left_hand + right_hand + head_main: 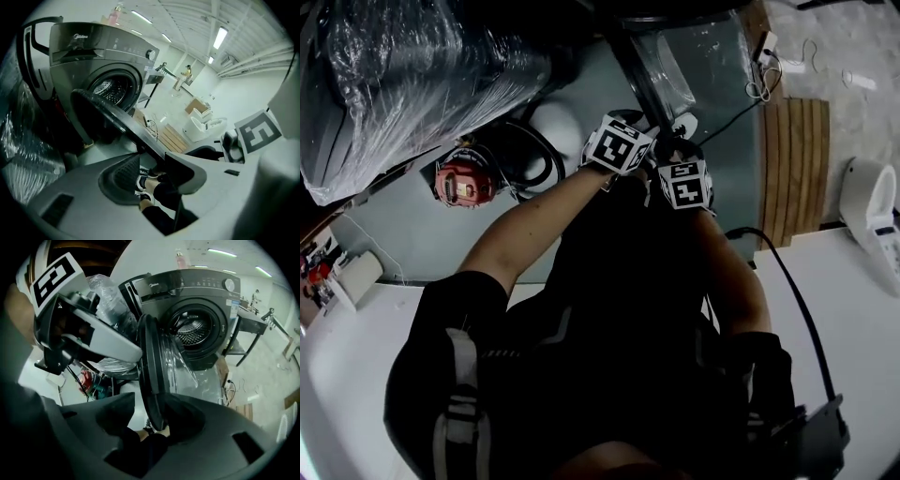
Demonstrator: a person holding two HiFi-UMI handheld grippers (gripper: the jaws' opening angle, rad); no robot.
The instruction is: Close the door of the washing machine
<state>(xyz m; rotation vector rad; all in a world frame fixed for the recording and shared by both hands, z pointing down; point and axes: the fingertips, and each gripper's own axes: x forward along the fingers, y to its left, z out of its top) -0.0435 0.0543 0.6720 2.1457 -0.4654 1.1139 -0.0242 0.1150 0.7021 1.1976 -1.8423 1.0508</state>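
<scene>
At the far left a bulky load wrapped in clear plastic (394, 75) lay beside the washing machine (110, 65). A small red device (461, 181) sat on the grey floor (422, 244) just near of it. The washing machine, a dark grey front-loader, stood with its drum mouth uncovered. Its door (115, 119) hung swung out toward the person and was seen edge-on, reaching from the machine's front to the two claws.

The left claw (152, 156) was at the door's near edge. Its jaws stood spread wide, and the door's rim ran down into the gap between them. Neither pad was closed on the rim, so the claw had hold of nothing. The left marker cube (619, 143) sat just left of the right marker cube (686, 184), the two almost touching.

The right claw (149, 401) was at the same edge, just right of the left one. Its jaws too were apart, with the door's rim standing upright between them. The rim was close to the right-hand jaw, with a clear gap on the left-hand side, and the claw gripped nothing.

Farther right, a slatted wooden board (797, 159) lay on the floor with white cables (769, 70) beside its far end. A white appliance (874, 211) stood at the right edge.
</scene>
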